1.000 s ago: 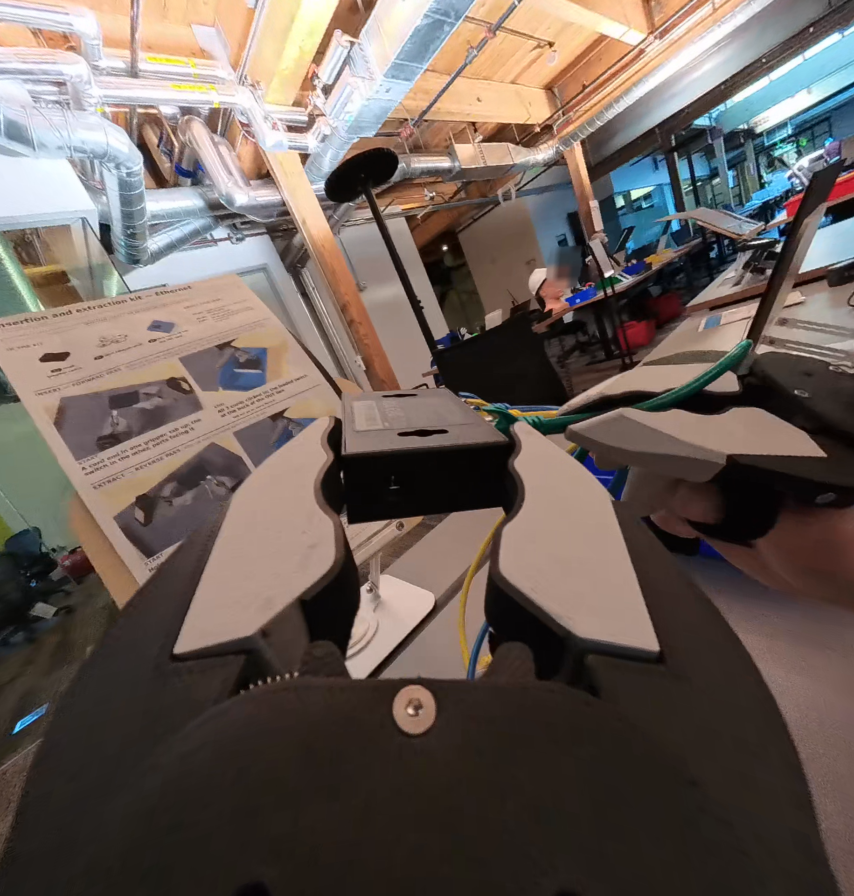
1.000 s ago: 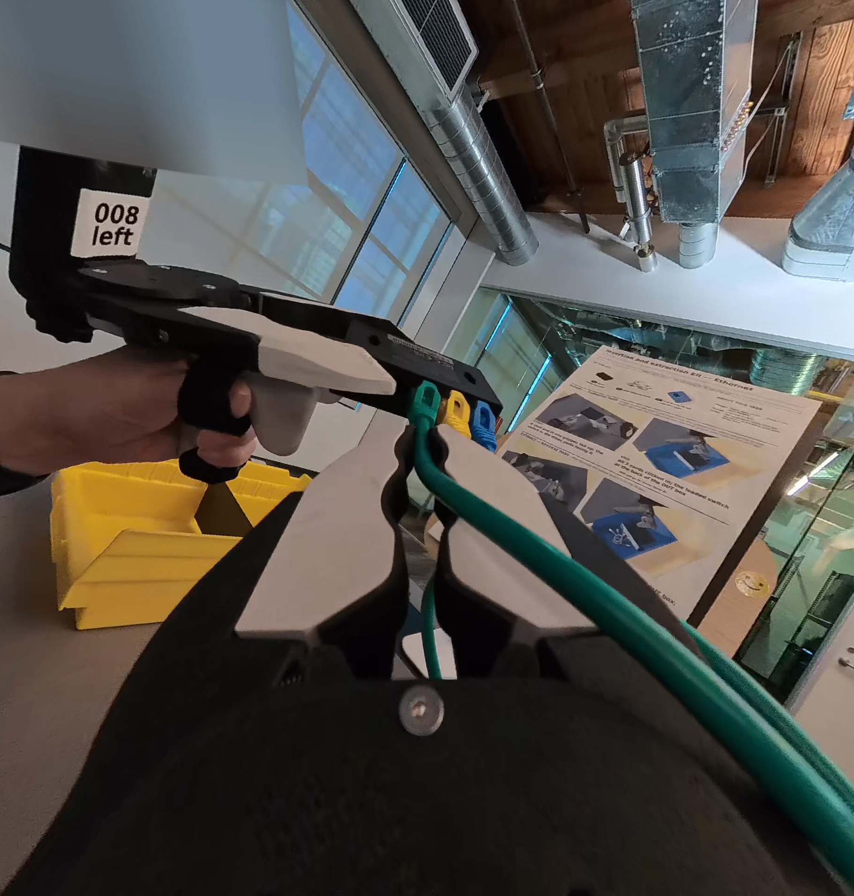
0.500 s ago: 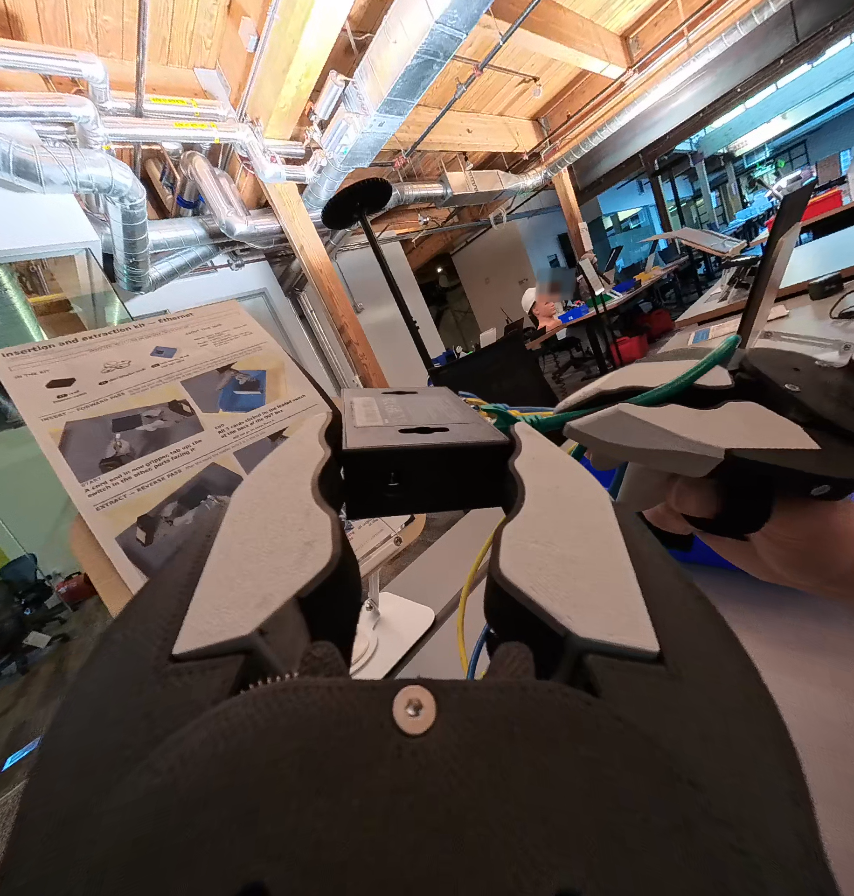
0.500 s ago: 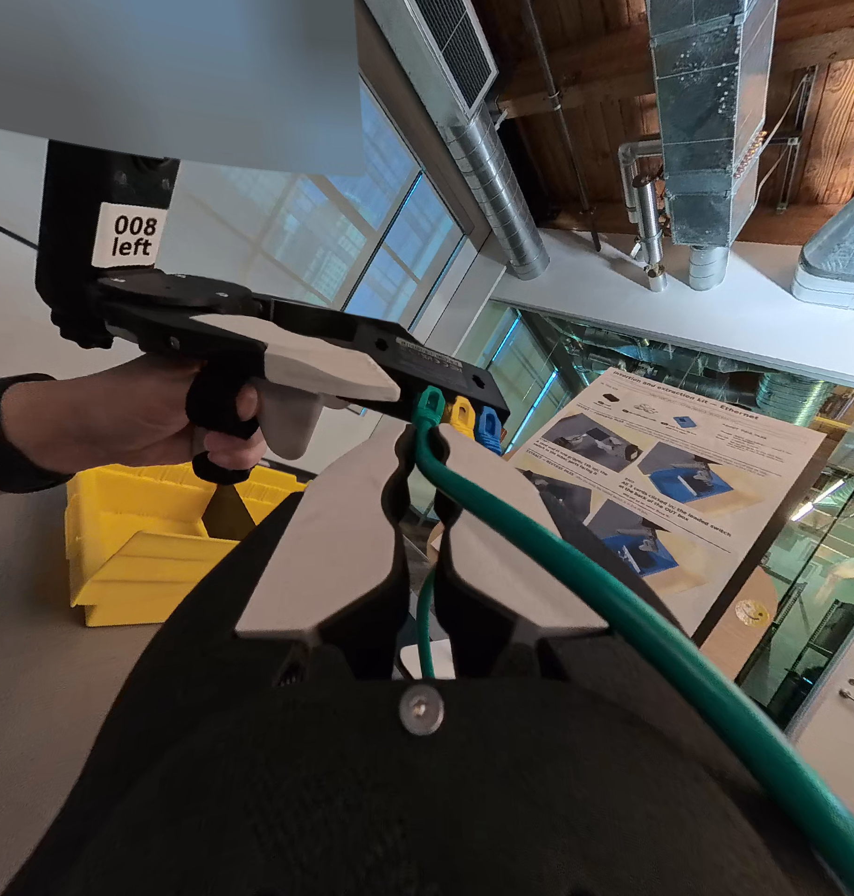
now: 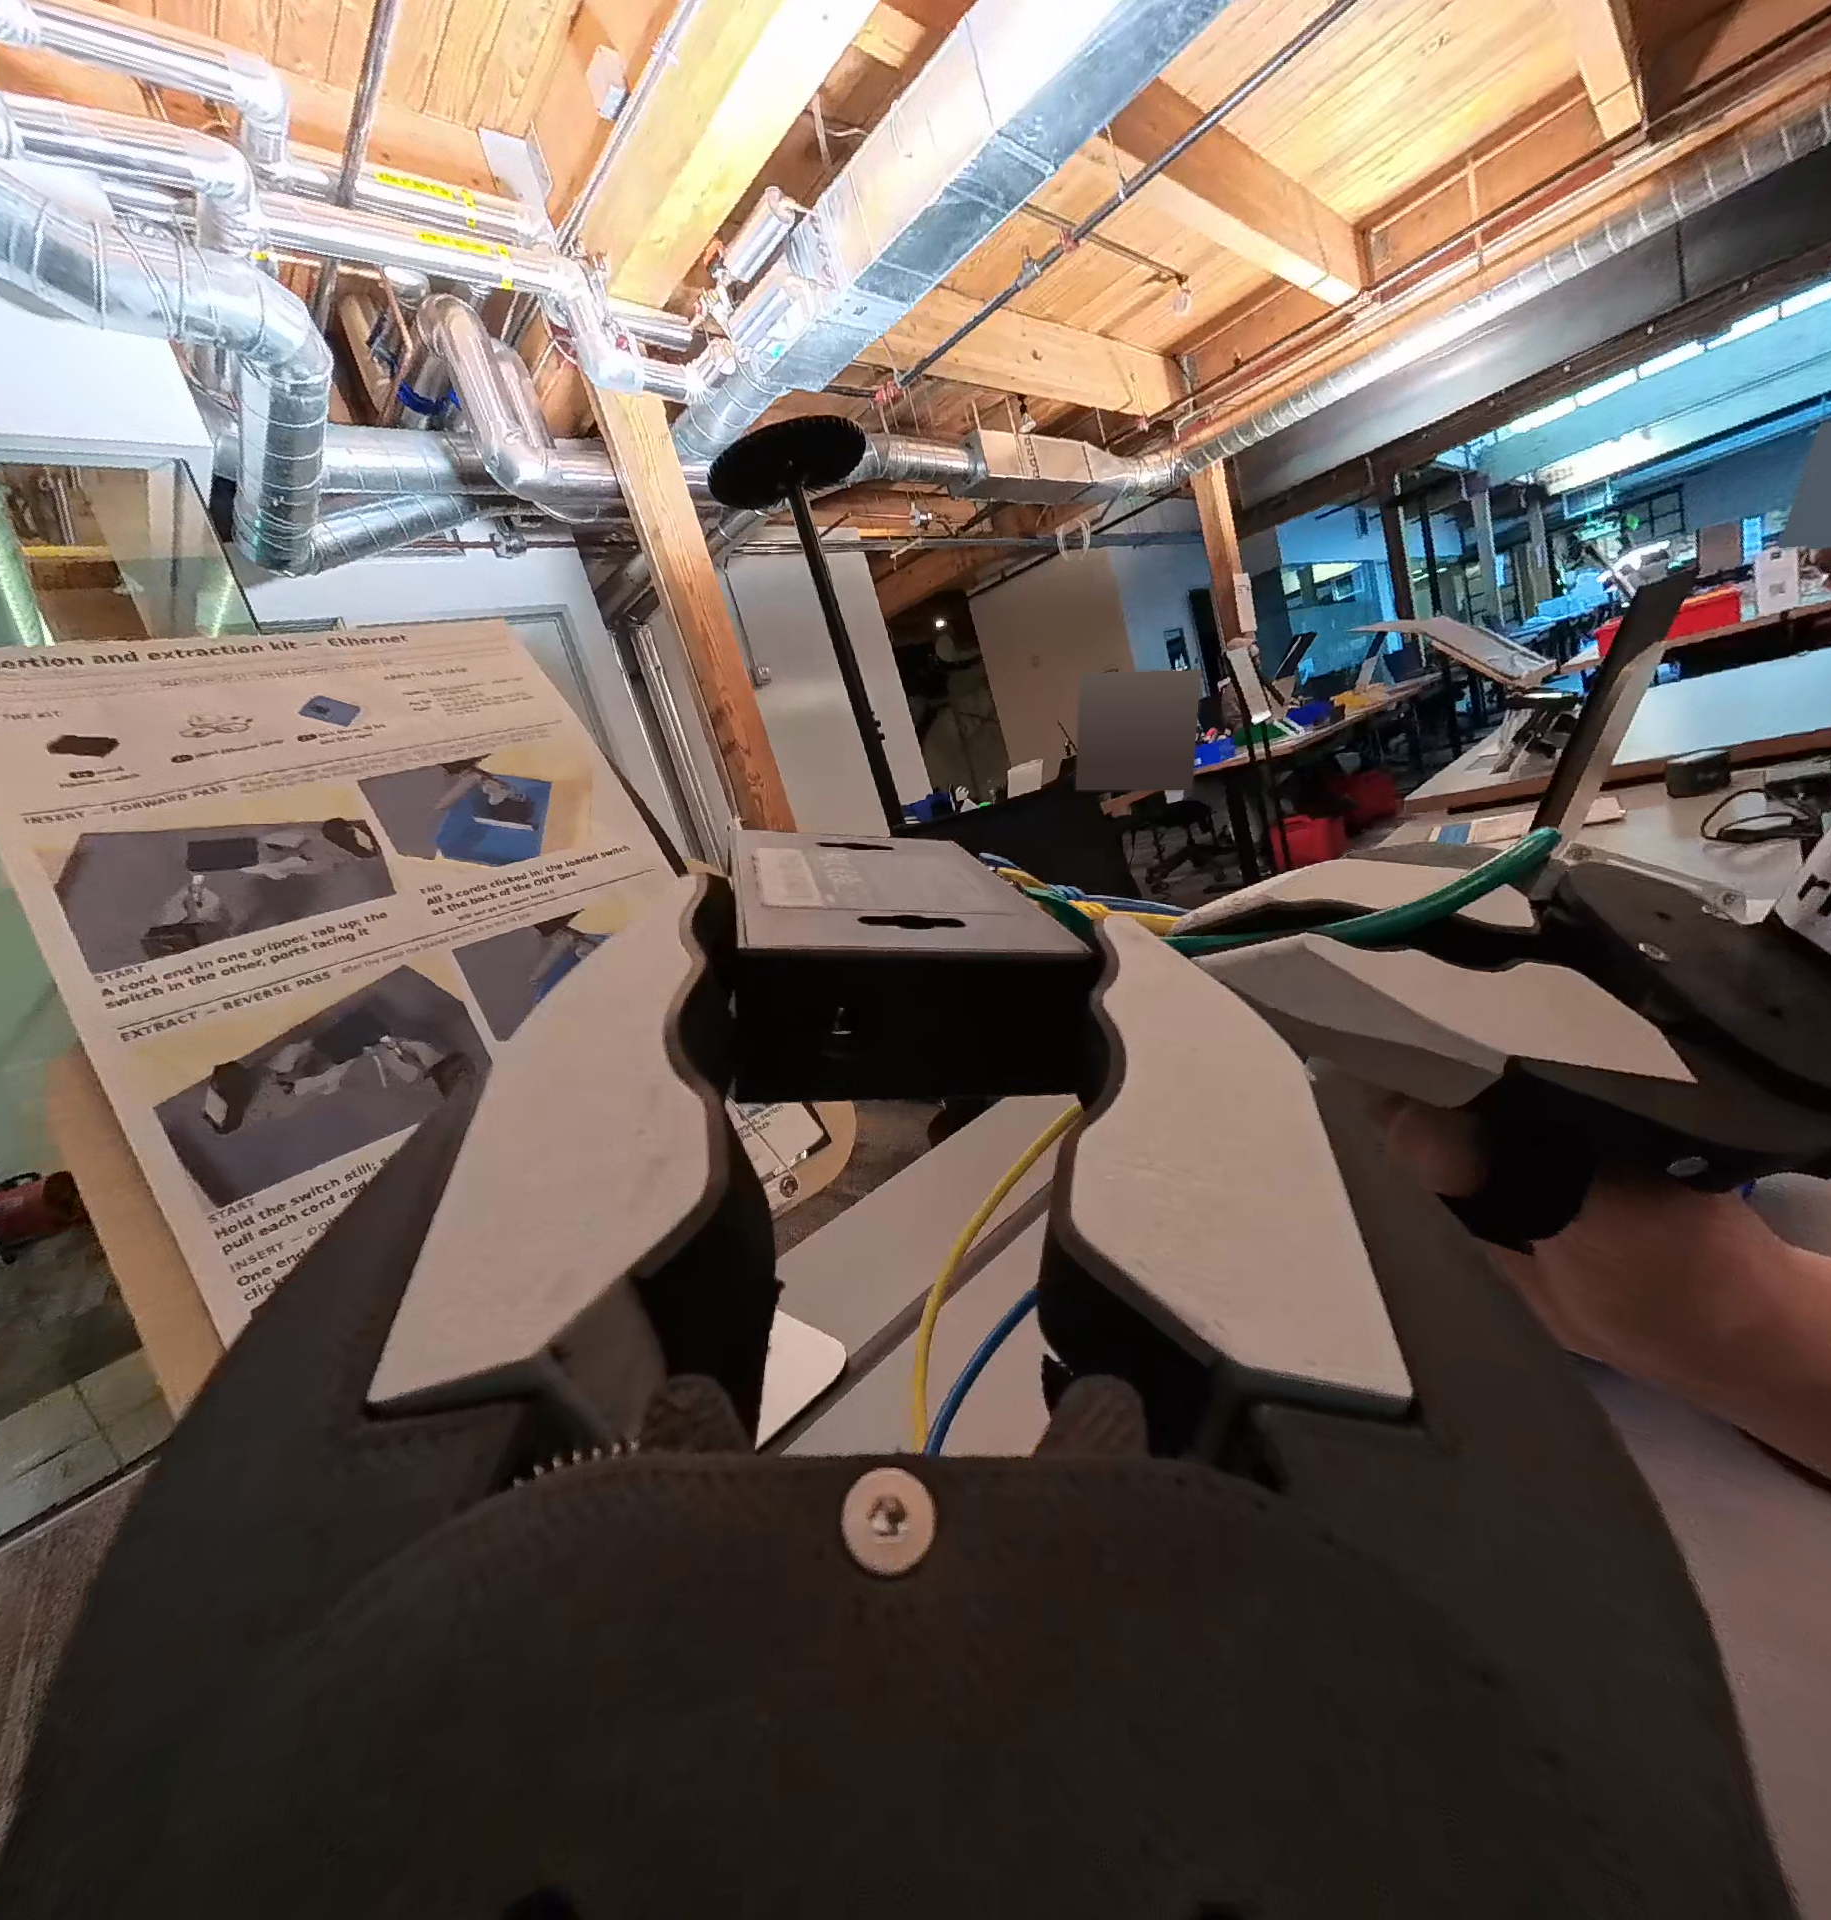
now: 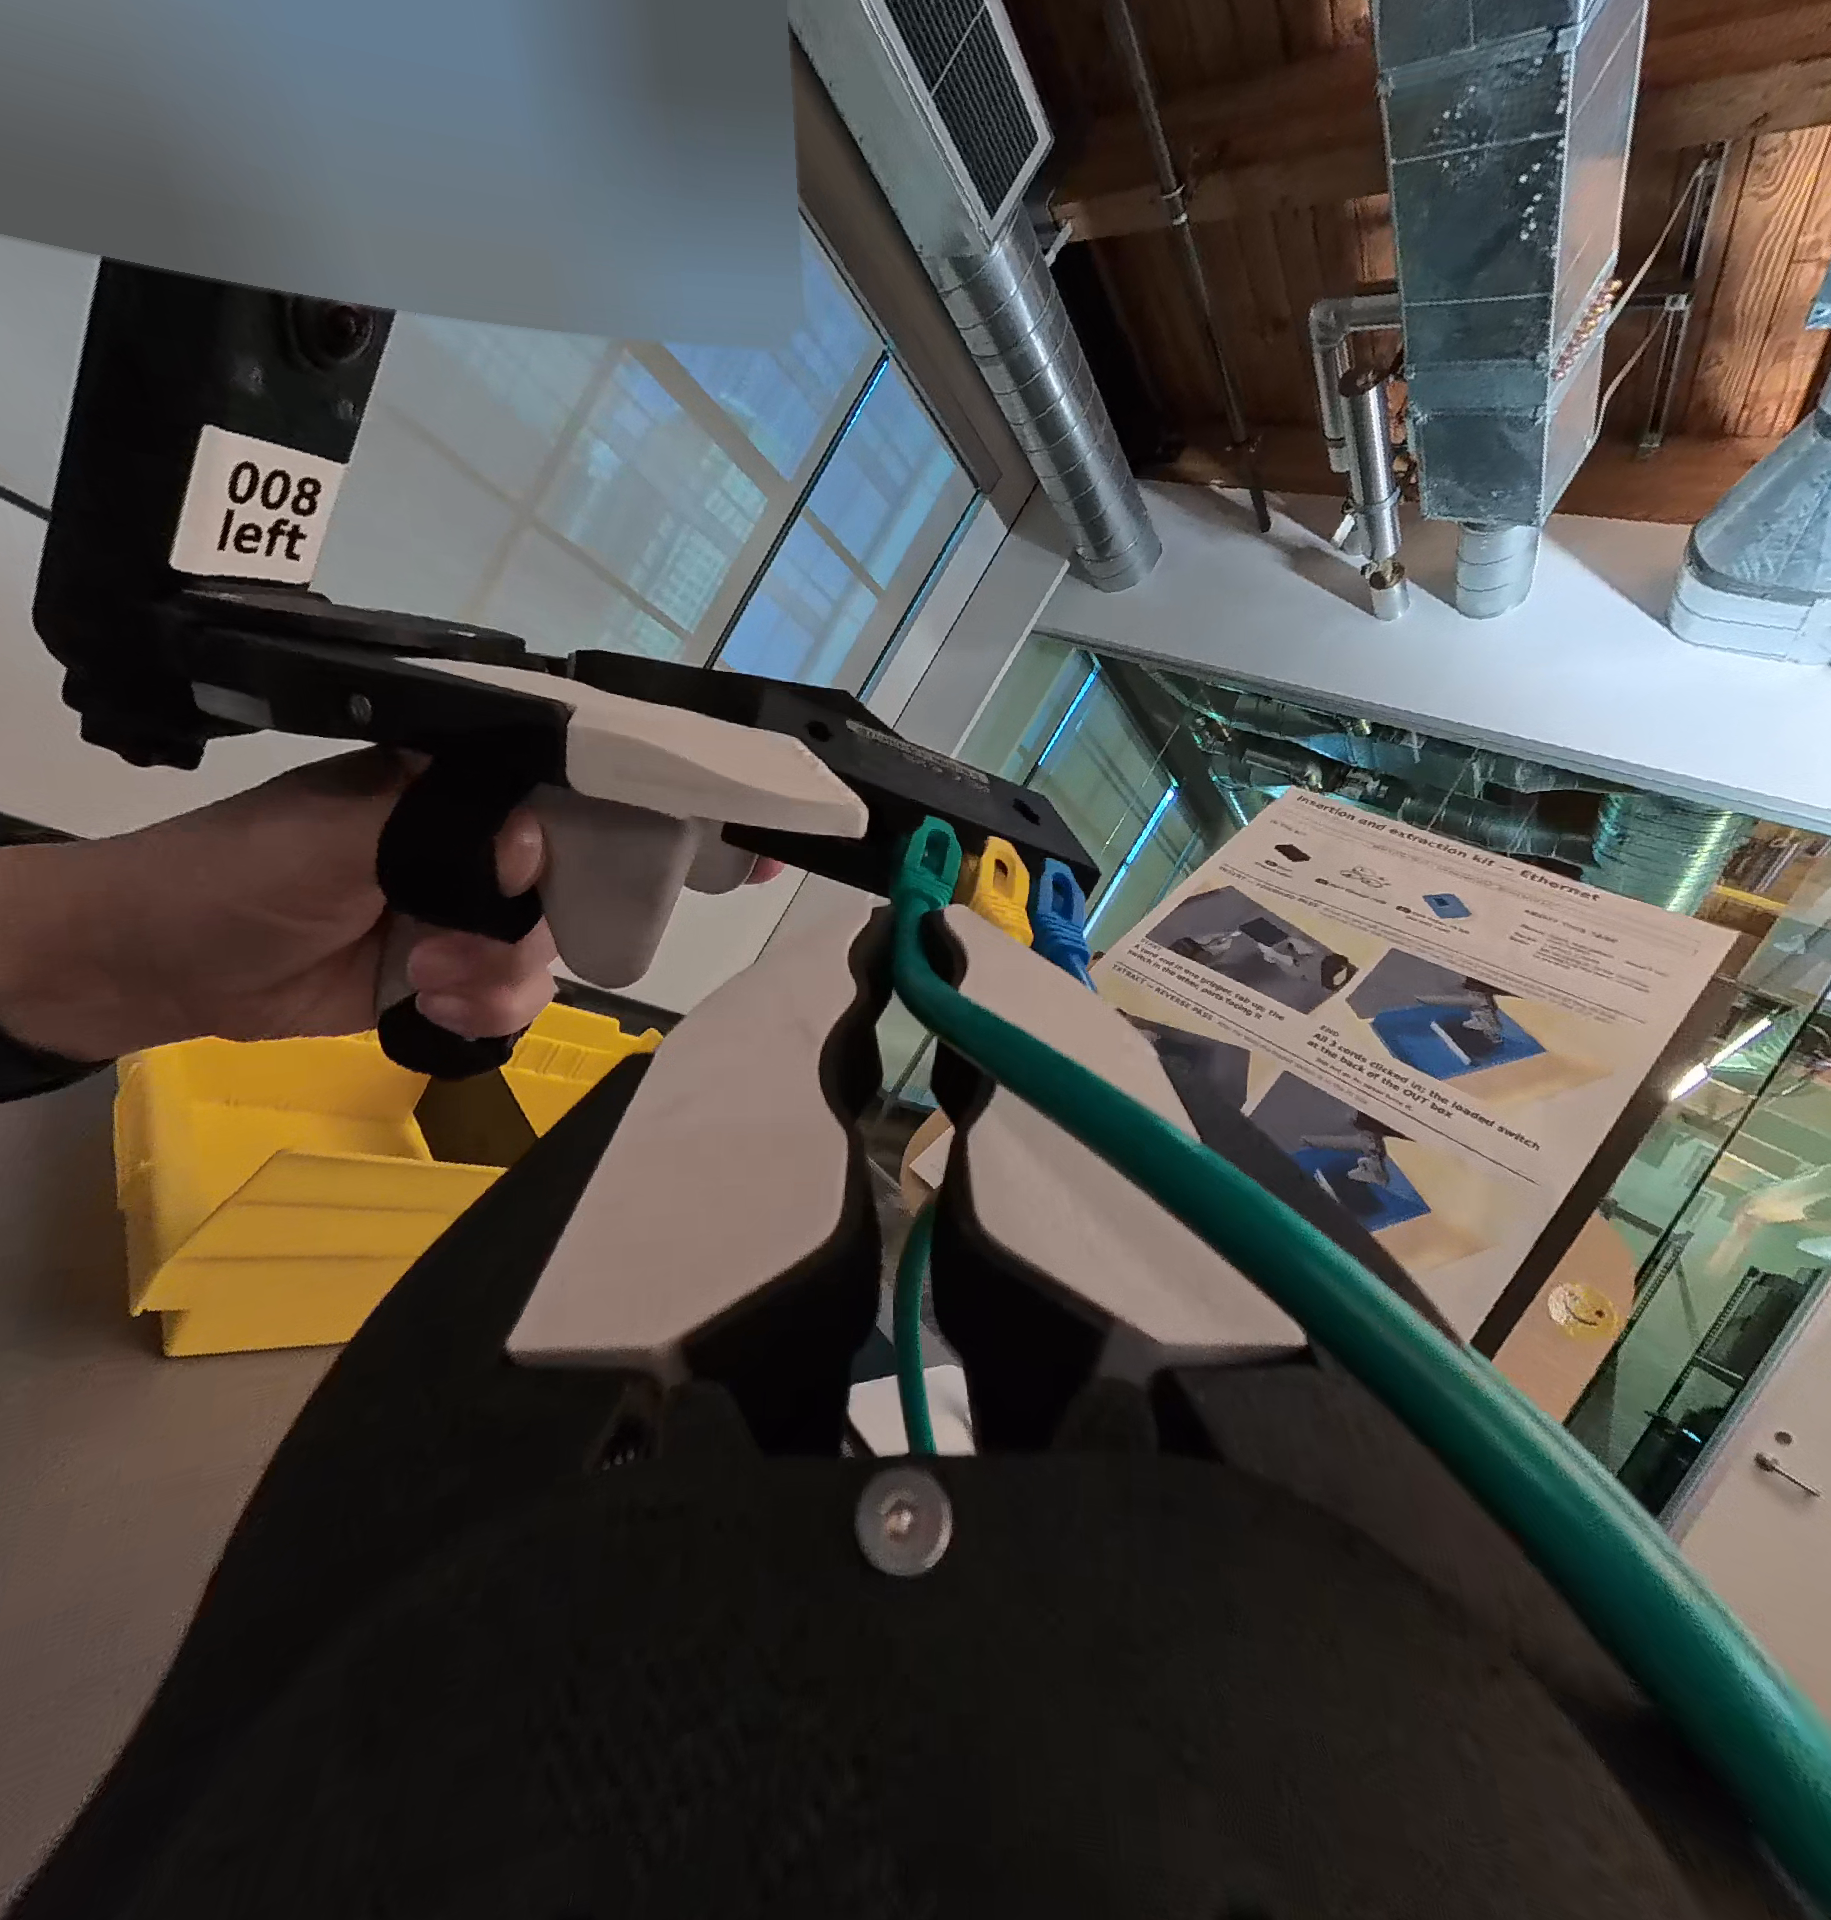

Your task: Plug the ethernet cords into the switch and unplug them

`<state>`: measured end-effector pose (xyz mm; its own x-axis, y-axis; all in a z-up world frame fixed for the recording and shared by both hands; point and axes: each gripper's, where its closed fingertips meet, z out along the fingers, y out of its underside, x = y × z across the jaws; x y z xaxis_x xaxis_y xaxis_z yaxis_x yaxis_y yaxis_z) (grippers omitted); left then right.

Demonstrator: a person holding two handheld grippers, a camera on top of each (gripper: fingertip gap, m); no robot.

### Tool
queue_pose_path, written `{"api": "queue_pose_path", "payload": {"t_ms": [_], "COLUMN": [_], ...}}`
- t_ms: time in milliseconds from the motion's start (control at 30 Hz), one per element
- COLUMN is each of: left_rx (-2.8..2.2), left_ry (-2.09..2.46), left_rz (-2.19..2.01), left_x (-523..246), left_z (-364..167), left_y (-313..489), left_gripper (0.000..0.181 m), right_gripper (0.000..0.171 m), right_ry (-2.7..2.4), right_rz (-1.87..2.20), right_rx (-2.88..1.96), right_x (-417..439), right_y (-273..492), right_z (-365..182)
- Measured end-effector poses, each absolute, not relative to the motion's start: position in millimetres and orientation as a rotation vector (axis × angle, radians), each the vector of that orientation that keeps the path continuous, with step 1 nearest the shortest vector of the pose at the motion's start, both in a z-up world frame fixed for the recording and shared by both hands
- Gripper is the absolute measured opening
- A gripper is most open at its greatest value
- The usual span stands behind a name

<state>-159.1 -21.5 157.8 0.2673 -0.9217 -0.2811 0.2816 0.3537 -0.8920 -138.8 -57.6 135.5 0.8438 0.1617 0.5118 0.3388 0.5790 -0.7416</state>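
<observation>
My left gripper (image 5: 906, 935) is shut on the black switch (image 5: 895, 977) and holds it in the air. In the right wrist view the switch (image 6: 890, 769) shows its port side with the green plug (image 6: 926, 852), yellow plug (image 6: 999, 878) and blue plug (image 6: 1058, 909) seated side by side. My right gripper (image 6: 909, 935) is shut on the green cord (image 6: 1150, 1122) just behind its plug. The right gripper (image 5: 1410, 966) also shows at the right of the left wrist view, reaching behind the switch. The ports are hidden in that view.
A yellow cord (image 5: 952, 1247) and a blue cord (image 5: 984, 1351) hang from the switch to the grey table (image 5: 1773, 1558). A yellow bin (image 6: 319, 1174) sits on the table at left. An instruction sheet (image 5: 267, 883) stands on a stand behind.
Both grippers have shifted slightly together. The grips have not changed, and the green plug stays seated in the switch.
</observation>
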Motion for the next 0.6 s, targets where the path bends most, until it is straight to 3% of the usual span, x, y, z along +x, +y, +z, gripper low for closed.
{"api": "queue_pose_path", "payload": {"t_ms": [600], "left_rx": [-0.768], "left_ry": [0.982], "left_rz": [-0.723], "left_x": [-167.5], "left_z": [164.3], "left_y": [-8.8], "left_gripper": [0.063], "right_gripper": [0.009], "right_ry": [-0.522], "right_rz": [-0.004], "right_rx": [-1.087], "right_x": [-142.0], "right_y": [-40.1], "right_z": [135.3]}}
